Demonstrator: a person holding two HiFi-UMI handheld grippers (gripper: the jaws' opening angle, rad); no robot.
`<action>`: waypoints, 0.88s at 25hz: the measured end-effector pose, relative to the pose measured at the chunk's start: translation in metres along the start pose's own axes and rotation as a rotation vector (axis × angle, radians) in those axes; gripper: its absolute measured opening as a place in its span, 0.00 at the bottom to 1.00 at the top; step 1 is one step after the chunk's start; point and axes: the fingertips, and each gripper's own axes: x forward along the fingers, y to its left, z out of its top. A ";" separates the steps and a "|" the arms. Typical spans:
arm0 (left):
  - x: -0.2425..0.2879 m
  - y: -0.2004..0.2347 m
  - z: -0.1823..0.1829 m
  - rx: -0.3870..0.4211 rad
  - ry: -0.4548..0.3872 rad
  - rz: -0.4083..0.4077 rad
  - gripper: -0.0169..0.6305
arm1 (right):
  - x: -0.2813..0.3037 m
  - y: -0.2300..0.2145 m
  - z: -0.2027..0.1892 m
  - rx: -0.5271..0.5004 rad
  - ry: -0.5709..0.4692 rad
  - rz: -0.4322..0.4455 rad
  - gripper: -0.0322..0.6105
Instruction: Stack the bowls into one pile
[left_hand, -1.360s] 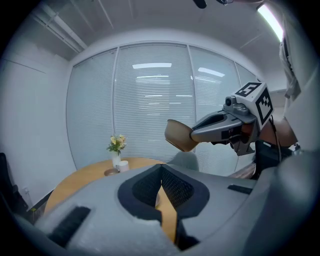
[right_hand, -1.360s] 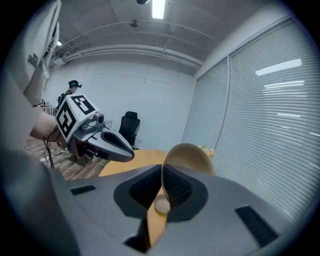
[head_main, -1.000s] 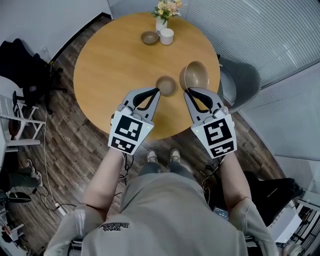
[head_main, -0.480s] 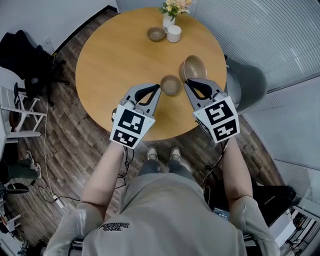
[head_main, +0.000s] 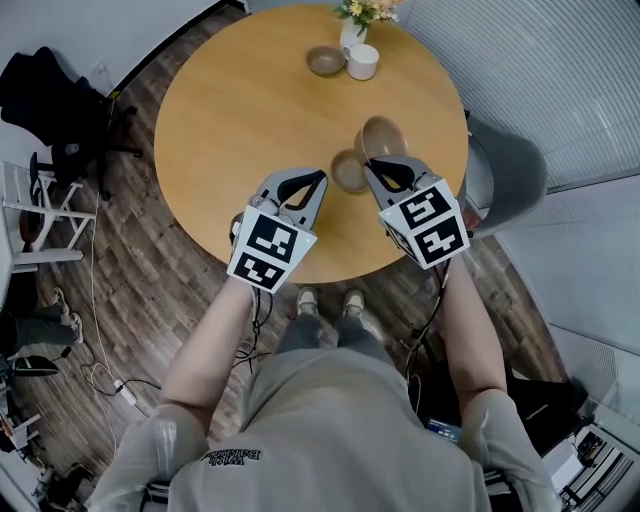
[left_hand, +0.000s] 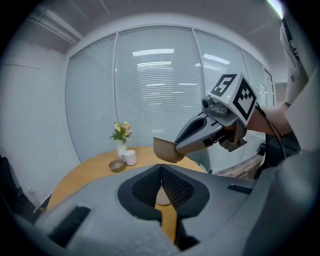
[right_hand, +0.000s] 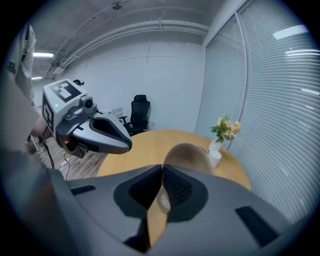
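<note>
while right gripper grips big bowl by its rim | left gripper closed, empty

Head view: high above the person, looking steeply down on the round light-wood table. Left gripper view: low behind its jaws, facing the slatted glass wall and catching the right gripper. Right gripper view: close behind its jaws, facing the white wall and catching the left gripper. All three share the tabletop, the tan ceramic bowl and the white flower vase.
</note>
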 end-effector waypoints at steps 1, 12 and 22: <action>0.003 0.001 -0.003 -0.003 0.006 -0.002 0.05 | 0.005 0.000 -0.003 0.004 0.008 0.007 0.10; 0.030 0.008 -0.047 -0.055 0.082 -0.014 0.05 | 0.062 0.005 -0.050 0.012 0.126 0.082 0.10; 0.047 0.007 -0.081 -0.150 0.132 -0.032 0.05 | 0.103 0.020 -0.087 0.048 0.204 0.132 0.10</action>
